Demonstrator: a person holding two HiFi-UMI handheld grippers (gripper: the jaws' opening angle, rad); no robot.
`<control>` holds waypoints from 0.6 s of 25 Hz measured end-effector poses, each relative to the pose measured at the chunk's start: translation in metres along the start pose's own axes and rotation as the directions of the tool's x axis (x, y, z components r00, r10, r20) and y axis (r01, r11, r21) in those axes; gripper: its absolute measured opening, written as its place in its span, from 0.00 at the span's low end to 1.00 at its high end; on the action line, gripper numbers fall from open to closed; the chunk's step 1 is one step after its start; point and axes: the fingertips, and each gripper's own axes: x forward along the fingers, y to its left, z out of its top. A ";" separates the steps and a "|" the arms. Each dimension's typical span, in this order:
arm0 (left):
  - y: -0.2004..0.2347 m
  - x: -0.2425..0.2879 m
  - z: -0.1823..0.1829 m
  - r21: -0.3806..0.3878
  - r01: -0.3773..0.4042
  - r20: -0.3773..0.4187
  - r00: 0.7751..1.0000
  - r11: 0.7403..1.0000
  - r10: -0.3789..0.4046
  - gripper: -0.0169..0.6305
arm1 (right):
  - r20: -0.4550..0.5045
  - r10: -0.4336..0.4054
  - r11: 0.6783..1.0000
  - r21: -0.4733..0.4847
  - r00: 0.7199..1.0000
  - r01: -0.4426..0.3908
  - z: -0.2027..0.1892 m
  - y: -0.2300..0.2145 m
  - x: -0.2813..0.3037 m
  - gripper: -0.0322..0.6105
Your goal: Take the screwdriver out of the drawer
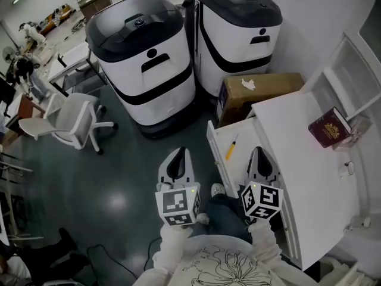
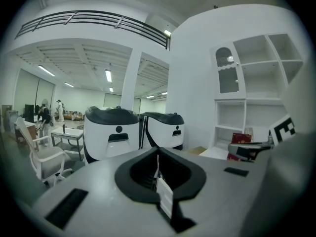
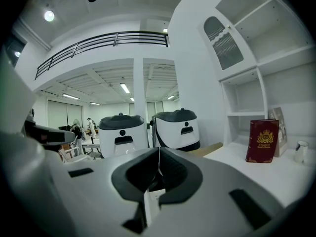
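Observation:
A white drawer (image 1: 212, 137) stands pulled out from the white desk (image 1: 309, 177). A yellow-handled screwdriver (image 1: 231, 148) lies inside it, near its far end. My right gripper (image 1: 260, 151) hovers just right of the screwdriver, over the desk's edge, and is shut with nothing in it. My left gripper (image 1: 178, 152) hangs over the floor left of the drawer, also shut and empty. In the left gripper view its jaws (image 2: 158, 158) meet in a thin line. Likewise, in the right gripper view the right gripper's jaws (image 3: 159, 154) are pressed together. Neither gripper view shows the screwdriver.
A red book (image 1: 328, 127) stands on the desk, with white shelves (image 3: 256, 58) behind it. A cardboard box (image 1: 262, 91) sits on the floor beyond the drawer. Two big white-and-black machines (image 1: 146, 58) stand further off. An office chair (image 1: 71, 121) is at the left.

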 end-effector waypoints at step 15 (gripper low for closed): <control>-0.018 0.113 -0.039 0.002 -0.035 -0.142 0.989 0.999 0.035 0.04 | -0.139 0.064 0.998 0.034 0.988 -0.060 -0.035 -0.038 0.114 0.06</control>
